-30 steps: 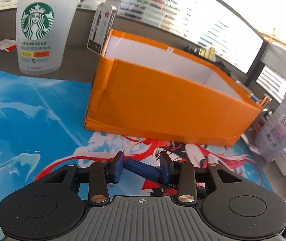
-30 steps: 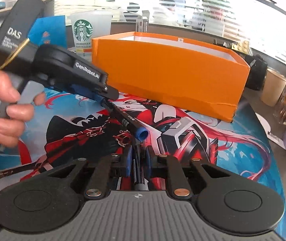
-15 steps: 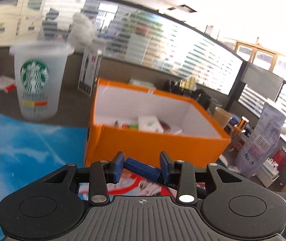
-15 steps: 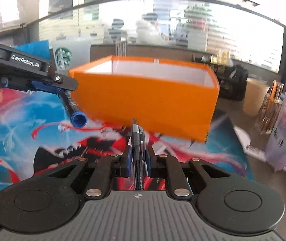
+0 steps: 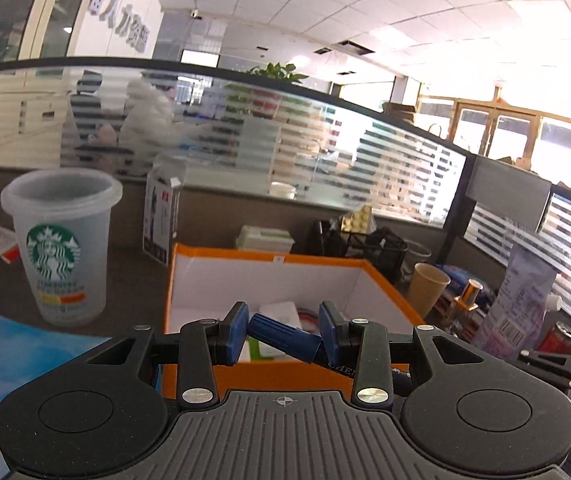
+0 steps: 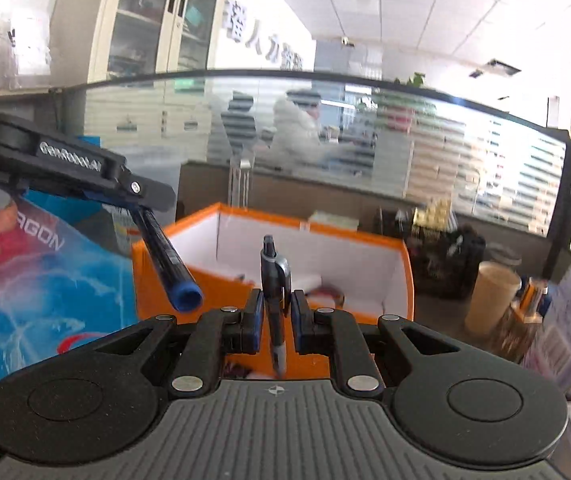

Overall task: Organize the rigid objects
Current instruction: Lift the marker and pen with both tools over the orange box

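We have a marker clamped crosswise in the left gripper, its blue cap toward the left pad and the dark barrel running off past the right one. The right gripper is clenched on a pen that stands nearly upright between its pads, clip end up. Both tools hang in the air at the near side of the orange box, which sits on the printed mat with a plastic cup to its left. Inside the box we can make out a few items on the white floor, among them a green-and-white packet; what the rest are we cannot tell.

Our worry is the release. From the right wrist view the marker slants down with its cap over the near left wall, so letting go too soon would probably drop it on the rim or onto the mat. The pen is gripped low on its barrel and could tip or bounce on landing. The two grippers are also near each other, so moving both over the opening together risks a knock that shifts either hold or nudges the light box.
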